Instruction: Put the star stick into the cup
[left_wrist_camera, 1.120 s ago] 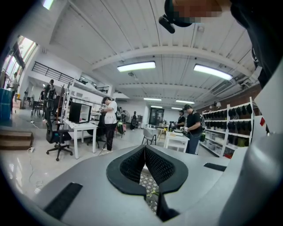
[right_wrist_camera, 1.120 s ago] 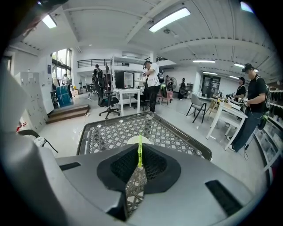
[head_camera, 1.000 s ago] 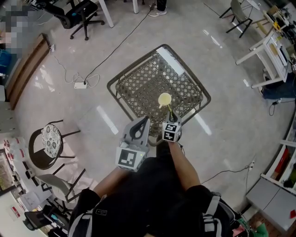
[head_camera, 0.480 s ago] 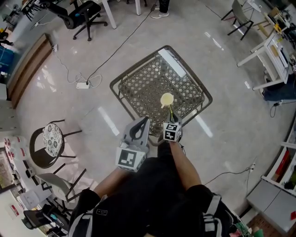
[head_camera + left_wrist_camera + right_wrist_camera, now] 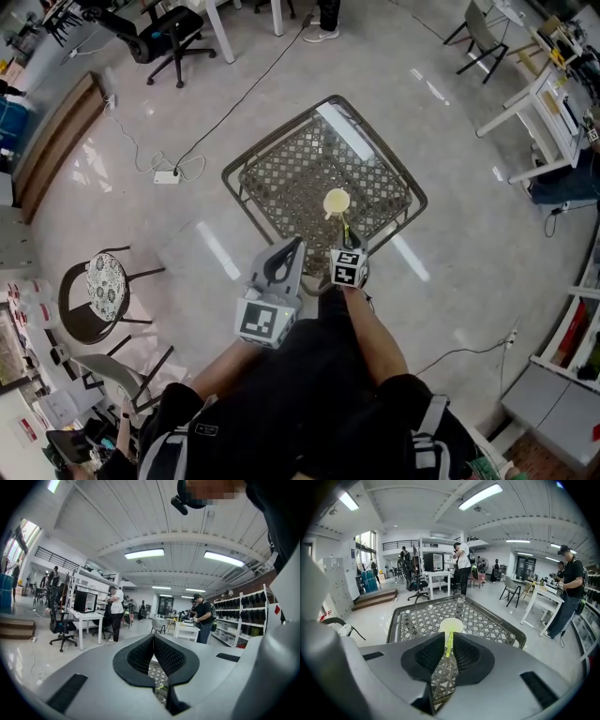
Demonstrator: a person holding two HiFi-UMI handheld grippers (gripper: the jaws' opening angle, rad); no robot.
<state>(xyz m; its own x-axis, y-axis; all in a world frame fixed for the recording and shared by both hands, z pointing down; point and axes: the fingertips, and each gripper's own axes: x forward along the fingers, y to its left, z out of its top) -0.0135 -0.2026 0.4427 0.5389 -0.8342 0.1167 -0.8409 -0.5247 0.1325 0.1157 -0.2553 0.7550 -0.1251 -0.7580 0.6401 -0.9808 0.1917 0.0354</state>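
Right tool [image 5: 449, 637] is clenched on the thin yellow-green star stick [image 5: 448, 647], which slants up and away from the jaws with its far end at the near rim of the pale yellow round cup [image 5: 451, 624]; whether that end is inside the cup cannot be told. The cup stands upright near the middle of the dark square metal lattice desk [image 5: 281, 183]. Left tool [image 5: 153, 638] is held just beside the right one, short of the desk's near edge, jaws pressed together at the tips with nothing between them.
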